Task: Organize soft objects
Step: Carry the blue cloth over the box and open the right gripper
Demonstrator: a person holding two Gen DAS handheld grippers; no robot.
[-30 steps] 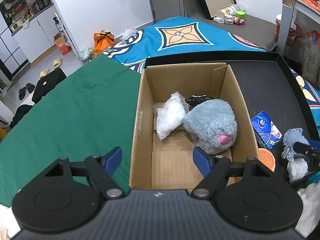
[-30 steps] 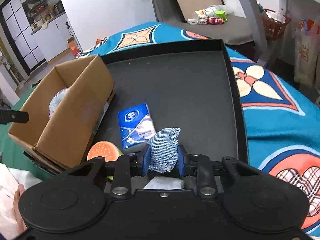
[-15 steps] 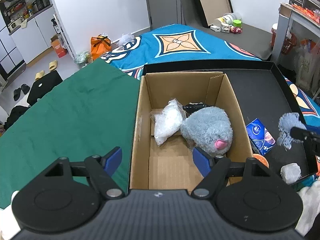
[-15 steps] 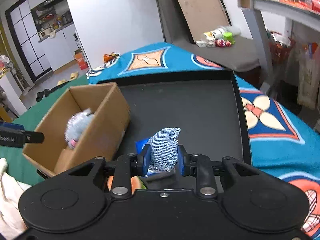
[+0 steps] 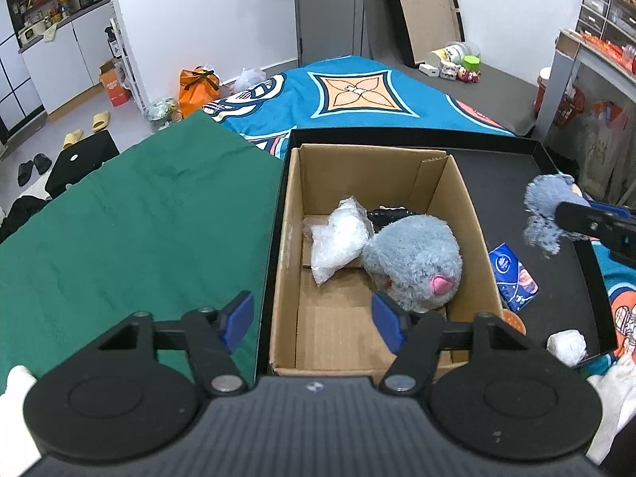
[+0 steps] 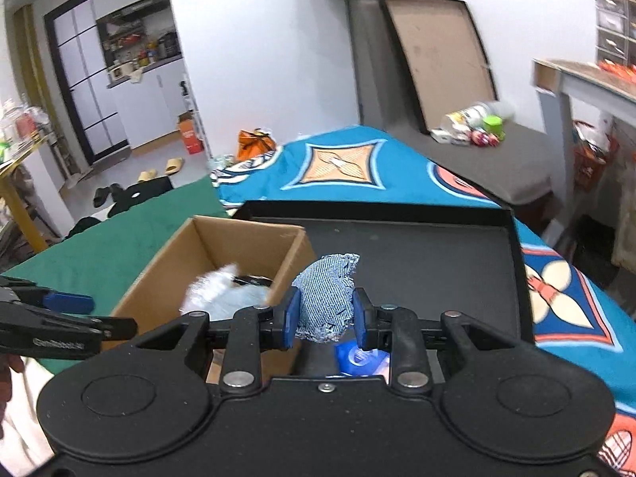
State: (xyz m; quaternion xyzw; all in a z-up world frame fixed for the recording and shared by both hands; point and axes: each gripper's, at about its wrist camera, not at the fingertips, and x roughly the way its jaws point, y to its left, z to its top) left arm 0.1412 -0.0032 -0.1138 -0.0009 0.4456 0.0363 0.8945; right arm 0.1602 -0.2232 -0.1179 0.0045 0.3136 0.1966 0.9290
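Both pads of my right gripper [image 6: 325, 313] are clamped on the denim rag [image 6: 326, 297], which sits right between them, up in the air over the tray [image 6: 437, 254] just beside the box [image 6: 246, 238]. It's bunched upright, long axis vertical, frayed end hanging down. My left gripper [image 5: 314, 316] is spread wide, holding nothing, over the box's near edge.

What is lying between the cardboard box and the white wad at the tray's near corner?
In the left wrist view, the orange round toy lies between the cardboard box and the white wad, on the black tray.
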